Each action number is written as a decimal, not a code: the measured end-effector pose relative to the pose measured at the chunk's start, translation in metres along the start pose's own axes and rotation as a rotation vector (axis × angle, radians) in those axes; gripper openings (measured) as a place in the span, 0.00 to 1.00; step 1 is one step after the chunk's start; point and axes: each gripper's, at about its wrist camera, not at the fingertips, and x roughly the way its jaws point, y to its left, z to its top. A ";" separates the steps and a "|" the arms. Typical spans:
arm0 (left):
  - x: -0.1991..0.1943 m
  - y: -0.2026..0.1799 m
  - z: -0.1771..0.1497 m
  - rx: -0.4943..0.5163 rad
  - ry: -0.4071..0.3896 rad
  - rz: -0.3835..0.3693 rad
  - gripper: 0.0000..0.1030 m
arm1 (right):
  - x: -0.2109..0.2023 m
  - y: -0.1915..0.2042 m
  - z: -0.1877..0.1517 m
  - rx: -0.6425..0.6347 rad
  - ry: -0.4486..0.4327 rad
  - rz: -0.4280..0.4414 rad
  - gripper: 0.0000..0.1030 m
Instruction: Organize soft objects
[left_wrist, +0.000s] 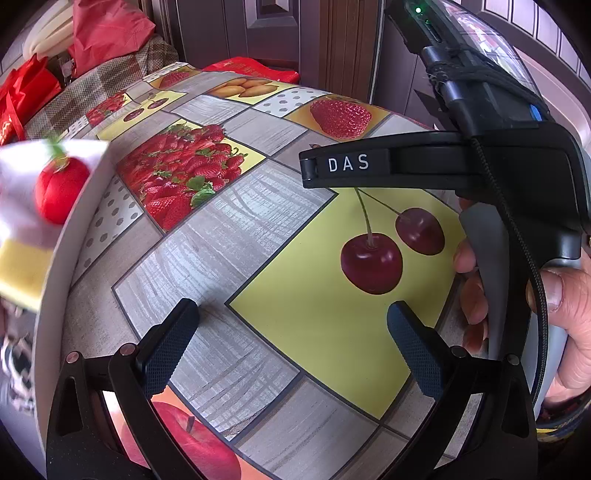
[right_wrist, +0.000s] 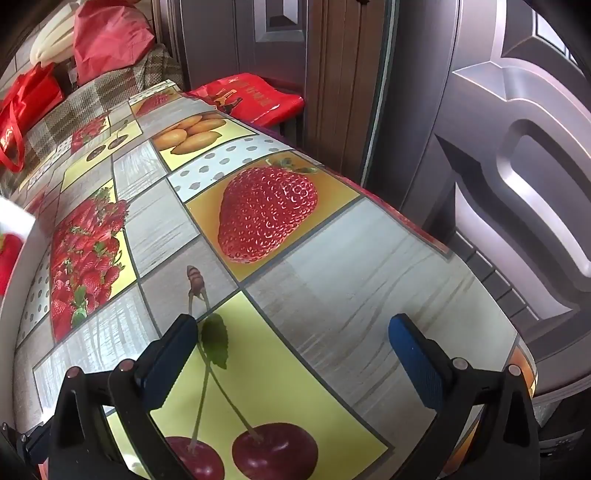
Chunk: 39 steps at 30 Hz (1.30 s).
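Your left tool (left_wrist: 291, 334) hangs over the tabletop (left_wrist: 236, 236) with its fingers wide apart and nothing between them, only the printed cherry square below. Your right tool (right_wrist: 293, 345) is the same: fingers spread wide, empty, tilted down at the fruit-patterned cloth near the big printed strawberry.

From the left wrist view, your right hand (left_wrist: 561, 321) shows at the right edge, wrapped around the grey handle of the other tool, whose black body juts across the upper right.

The soft things sit off to the left, in a white box (left_wrist: 55, 266): a red tomato toy (left_wrist: 61, 194) with a green stem lies against a white cloth, and a yellow sponge (left_wrist: 22, 271) sits just below it. Both are blurred at the frame's edge. From the right wrist view, only a sliver of the box and a bit of red show at far left.

Behind the tabletop, red bags (right_wrist: 251, 96) rest by the doors.
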 end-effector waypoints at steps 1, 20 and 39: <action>0.000 0.000 0.000 0.000 0.001 0.000 0.99 | 0.000 -0.001 0.000 0.000 0.000 0.001 1.00; -0.001 0.000 0.000 0.000 0.001 0.000 0.99 | 0.000 0.002 -0.001 -0.003 0.002 -0.004 1.00; -0.001 0.000 0.000 0.000 0.001 0.000 0.99 | 0.000 0.003 0.000 -0.004 0.003 -0.003 1.00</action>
